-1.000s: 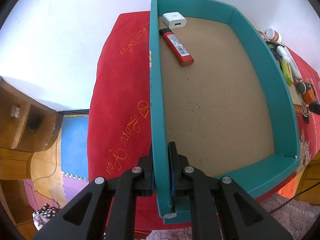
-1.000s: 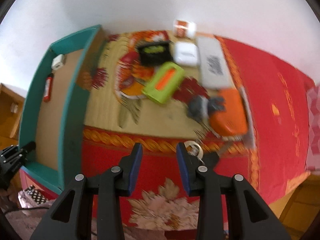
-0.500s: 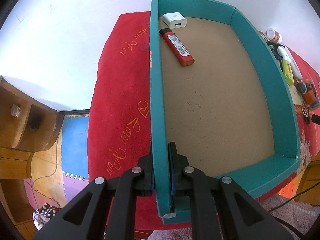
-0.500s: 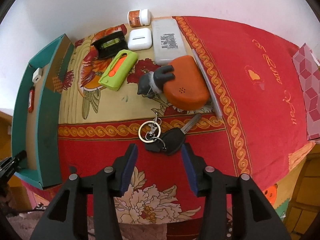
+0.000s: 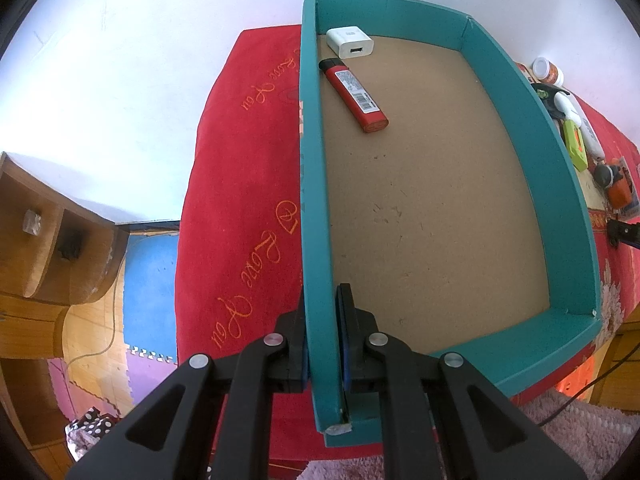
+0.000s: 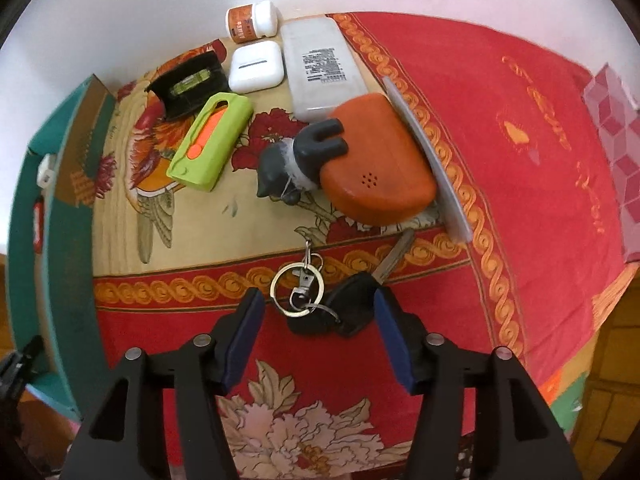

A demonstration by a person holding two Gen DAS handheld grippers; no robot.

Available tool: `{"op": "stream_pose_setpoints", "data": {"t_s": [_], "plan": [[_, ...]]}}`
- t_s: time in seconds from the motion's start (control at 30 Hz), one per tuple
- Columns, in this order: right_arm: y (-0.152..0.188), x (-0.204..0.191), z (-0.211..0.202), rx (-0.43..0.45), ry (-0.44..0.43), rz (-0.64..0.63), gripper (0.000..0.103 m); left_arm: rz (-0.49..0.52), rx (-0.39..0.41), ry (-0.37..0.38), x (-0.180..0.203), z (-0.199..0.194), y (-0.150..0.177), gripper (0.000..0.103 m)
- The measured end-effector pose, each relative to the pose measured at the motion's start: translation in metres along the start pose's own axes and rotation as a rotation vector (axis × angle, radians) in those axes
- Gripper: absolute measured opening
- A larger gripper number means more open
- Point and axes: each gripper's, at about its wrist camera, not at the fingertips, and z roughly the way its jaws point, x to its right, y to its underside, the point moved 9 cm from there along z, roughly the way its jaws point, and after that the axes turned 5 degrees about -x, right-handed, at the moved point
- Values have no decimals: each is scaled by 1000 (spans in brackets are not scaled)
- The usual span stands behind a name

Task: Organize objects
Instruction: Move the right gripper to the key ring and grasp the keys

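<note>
Peeking past tray wall (image 6: 60,264): lighter (image 6: 38,229) (mostly hidden)

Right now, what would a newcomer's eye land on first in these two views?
The teal tray, its left wall clamped by the left gripper, holds only a red lighter and white charger at its far end. The right gripper, opening, straddles the black key and keyring on the red cloth.

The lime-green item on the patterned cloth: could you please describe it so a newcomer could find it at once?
Start at the teal tray on the red patterned cloth; a cluster of small things lies beside it. The lime-green case lies there, between the black spirit level and the grey figurine. Only it has an orange slider.
</note>
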Motion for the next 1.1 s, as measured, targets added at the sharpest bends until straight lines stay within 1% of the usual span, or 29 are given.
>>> {"op": "stream_pose_setpoints", "data": {"t_s": [0.03,0.13,0.23,0.3,0.33,0.43,0.6,0.63,0.67,0.73,0.77,0.87,0.93,1.0,1.07,1.1], "plan": [[0,-1,0,5,7,-3,58,1,1,-2,0,0,0,8],[2,1,-1,20,22,-3,51,-3,2,1,-2,0,-1,8],[4,4,-3,21,1,12,45,-5,2,1,-2,0,-2,8],[4,4,-6,31,-15,13,38,-8,2,3,-1,1,-3,8],[4,4,-8,39,-21,9,30,-9,2,4,-2,1,-3,8],[5,2,-12,46,-32,-4,29,-10,3,3,-2,1,-3,8],[4,-4,-20,61,-75,-23,28,-12,3,2,-1,2,-4,8],[5,-7,-22,66,-78,-28,3,-12,3,1,-2,2,-6,8],[4,-10,-25,74,-87,-38,3,-12,3,1,-2,2,-6,8],[5,-18,-34,92,-109,-55,3,-14,3,0,-2,3,-6,8],[-4,-20,-38,101,-109,-66,3,-14,3,0,-2,3,-6,8],[-3,-24,-50,131,-104,-112,3,-16,4,0,-2,3,-6,8],[-1,-25,-52,137,-90,-137,3,-16,5,-1,-2,3,-6,8],[-1,-19,-47,122,-75,-121,15,-15,6,-2,-2,2,-6,8],[-1,-11,-41,96,-64,-101,49,-15,7,-4,-1,3,-6,8],[1,-7,-37,78,-59,-91,56,-16,8,-4,-1,3,-6,8]]}}
